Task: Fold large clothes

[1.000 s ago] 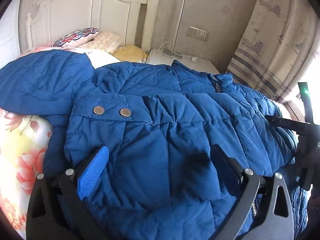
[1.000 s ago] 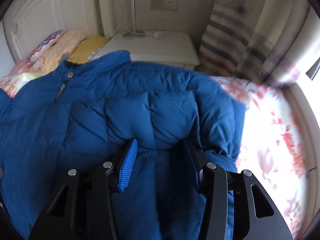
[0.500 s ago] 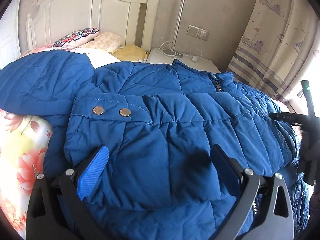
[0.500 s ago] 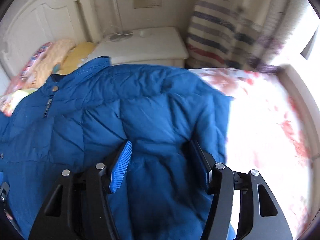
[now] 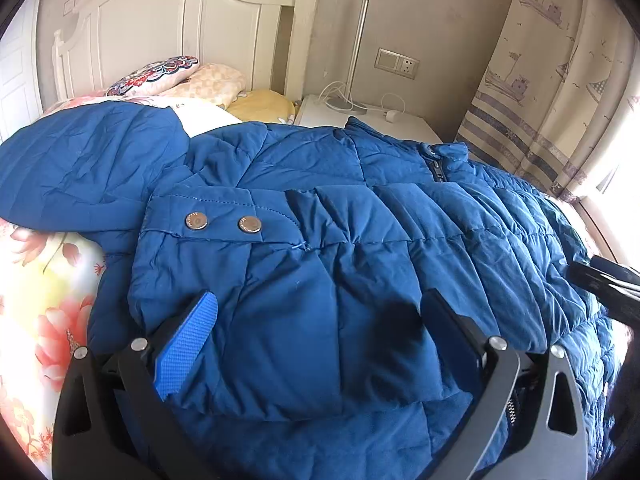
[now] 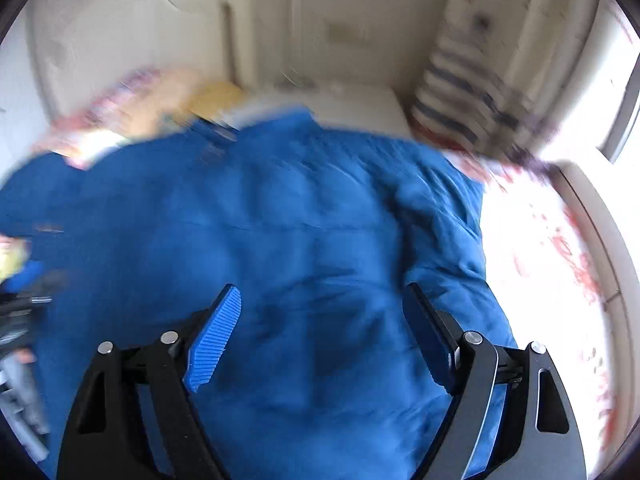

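Left wrist view shows the blue quilted puffer jacket [image 5: 320, 248] spread over the floral bedsheet [image 5: 36, 304], covering most of the bed with its collar and zipper [image 5: 438, 168] toward the nightstand [image 5: 372, 118]. One sleeve is folded in across the chest, its cuff tab with two metal snaps [image 5: 222, 222] lying on top; that reads as the first fold, narrowing the jacket before it is doubled lengthwise. The hood [image 5: 84, 160] is flopped out flat toward the headboard [image 5: 160, 28], probably left for a later tuck.

The left gripper [image 5: 320, 332] hangs low over the folded sleeve with its fingers [image 5: 186, 344] spread wide; the padded fabric bulges up between them, but neither pad visibly pinches it, so I judge it is released or merely resting there to keep the springy down from unfolding.

In the right wrist view, heavily blurred, the right gripper [image 6: 320, 328] is over the jacket's other side near its edge against the sheet. Its jaws are opening, with blue cloth below and between the fingers [image 6: 214, 340] but no pad pressing on it. That suits letting go of this side once laid inward.

Pillows [image 5: 176, 78] sit stacked at the headboard, clear of the work; the striped curtain [image 5: 540, 100] hangs beside the bed.
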Demonstrator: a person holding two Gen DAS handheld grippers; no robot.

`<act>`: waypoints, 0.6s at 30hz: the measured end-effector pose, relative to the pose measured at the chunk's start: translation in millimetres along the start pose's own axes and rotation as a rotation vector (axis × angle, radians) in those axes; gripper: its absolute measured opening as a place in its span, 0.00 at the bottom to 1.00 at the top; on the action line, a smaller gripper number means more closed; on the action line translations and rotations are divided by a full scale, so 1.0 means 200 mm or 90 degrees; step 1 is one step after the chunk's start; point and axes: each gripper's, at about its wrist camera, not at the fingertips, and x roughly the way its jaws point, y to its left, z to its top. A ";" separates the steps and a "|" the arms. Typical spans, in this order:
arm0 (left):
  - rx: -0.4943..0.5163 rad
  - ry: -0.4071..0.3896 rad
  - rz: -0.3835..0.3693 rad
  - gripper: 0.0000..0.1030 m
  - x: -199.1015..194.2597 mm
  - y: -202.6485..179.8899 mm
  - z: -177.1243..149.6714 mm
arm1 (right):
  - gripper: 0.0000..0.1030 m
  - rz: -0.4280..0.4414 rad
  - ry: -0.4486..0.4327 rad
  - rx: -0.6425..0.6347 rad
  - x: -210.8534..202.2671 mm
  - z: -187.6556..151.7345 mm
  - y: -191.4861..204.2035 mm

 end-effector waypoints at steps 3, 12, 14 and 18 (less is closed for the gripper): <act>0.000 -0.001 0.000 0.98 0.00 0.00 0.00 | 0.86 0.008 0.073 -0.086 0.11 -0.12 0.14; -0.122 -0.082 -0.054 0.97 -0.18 0.19 0.04 | 0.89 -0.004 -0.025 -0.089 -0.01 -0.14 0.19; -0.200 -0.114 -0.055 0.97 -0.24 0.33 0.06 | 0.91 -0.006 0.036 -0.095 0.14 -0.19 0.17; -0.394 -0.165 -0.046 0.97 -0.38 0.74 0.09 | 0.91 0.002 0.032 -0.087 0.12 -0.18 0.16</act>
